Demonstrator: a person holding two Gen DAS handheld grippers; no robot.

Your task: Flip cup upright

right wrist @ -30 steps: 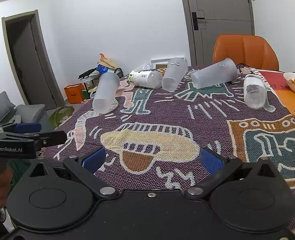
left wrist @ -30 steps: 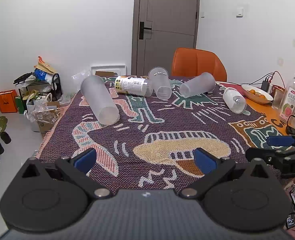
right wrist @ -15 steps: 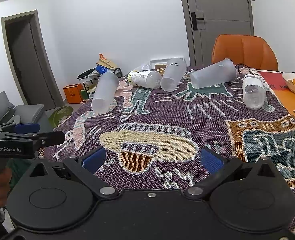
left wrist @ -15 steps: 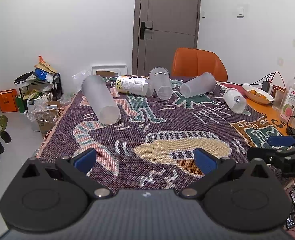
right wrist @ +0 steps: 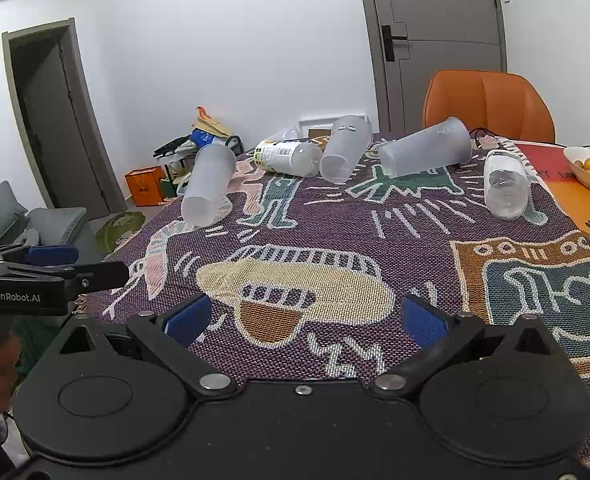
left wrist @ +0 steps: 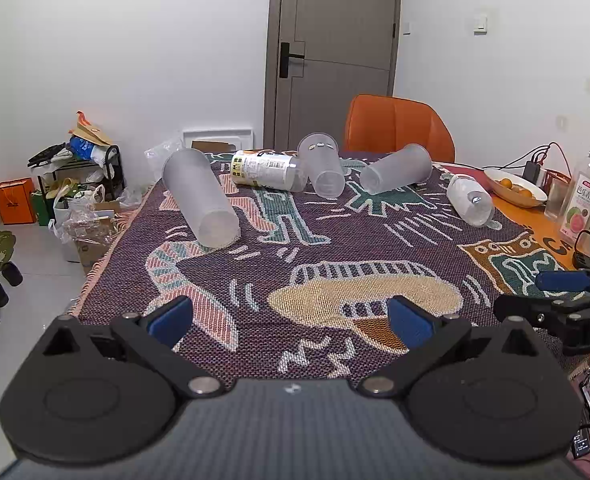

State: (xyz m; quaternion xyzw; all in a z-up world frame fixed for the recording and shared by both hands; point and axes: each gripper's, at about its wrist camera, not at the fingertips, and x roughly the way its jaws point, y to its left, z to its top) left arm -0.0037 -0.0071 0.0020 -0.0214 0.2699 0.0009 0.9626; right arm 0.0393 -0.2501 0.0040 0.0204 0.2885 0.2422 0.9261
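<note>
Three frosted plastic cups lie on their sides on the patterned cloth at the far end of the table: a tall one at the left (left wrist: 199,198) (right wrist: 209,184), a middle one (left wrist: 322,170) (right wrist: 345,148) and a right one (left wrist: 397,168) (right wrist: 425,152). My left gripper (left wrist: 291,320) is open and empty over the table's near edge. My right gripper (right wrist: 303,318) is open and empty too, and shows at the right of the left wrist view (left wrist: 563,292). Both are far short of the cups.
A labelled bottle (left wrist: 267,170) and a clear bottle (left wrist: 471,200) lie on their sides among the cups. An orange chair (left wrist: 399,128) stands behind the table. A fruit bowl (left wrist: 515,188) and a drink bottle (left wrist: 583,196) stand at the right. Clutter sits on the floor left.
Both grippers have drifted very slightly; the scene has shifted a little in each view. The cups have not moved and both grippers stay open.
</note>
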